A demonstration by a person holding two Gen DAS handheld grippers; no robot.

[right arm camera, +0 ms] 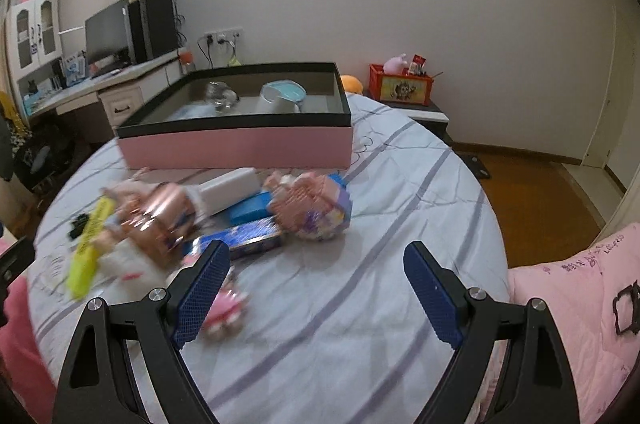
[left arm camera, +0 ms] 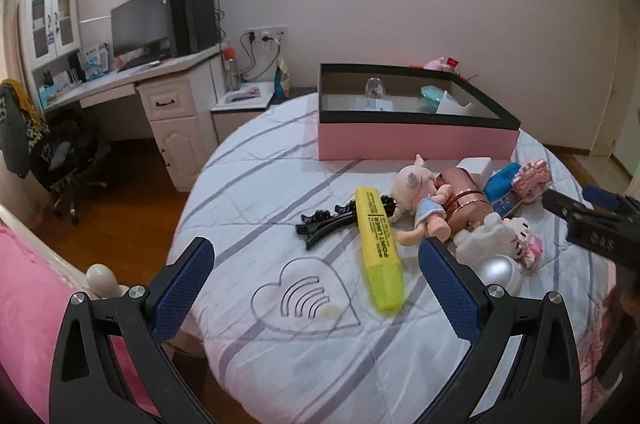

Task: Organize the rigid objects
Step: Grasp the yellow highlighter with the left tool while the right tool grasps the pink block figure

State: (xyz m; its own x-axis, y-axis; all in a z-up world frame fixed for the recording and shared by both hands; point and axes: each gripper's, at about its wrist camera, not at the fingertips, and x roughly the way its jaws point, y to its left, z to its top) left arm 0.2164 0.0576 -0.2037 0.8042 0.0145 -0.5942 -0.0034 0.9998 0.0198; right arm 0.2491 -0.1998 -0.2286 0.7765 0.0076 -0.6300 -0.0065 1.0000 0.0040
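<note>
White-walled and lit from above, the bedroom is showing a white corner desk with a dark monitor at far left, and a round bed under a white quilt with grey stripes is filling the middle. Over its near edge the left gripper is hanging with its blue-padded fingers spread wide and nothing between them. Just beyond them a black toothed hair clip is lying partly under a yellow highlighter pen. To the right of the pen a pale unicorn doll in a blue dress is leaning against a shiny rose-gold cylinder, with a white cat plush and a silver dome nearer, and a white block, a blue box and a pink brick-built figure behind. Farther back a pink cardboard box with a black rim is sitting on the quilt, holding a clear glass and a teal-lidded container. At right, the right gripper is hanging over bare quilt, its fingers equally wide apart and empty, the blurred heap lying ahead to its left.
</note>
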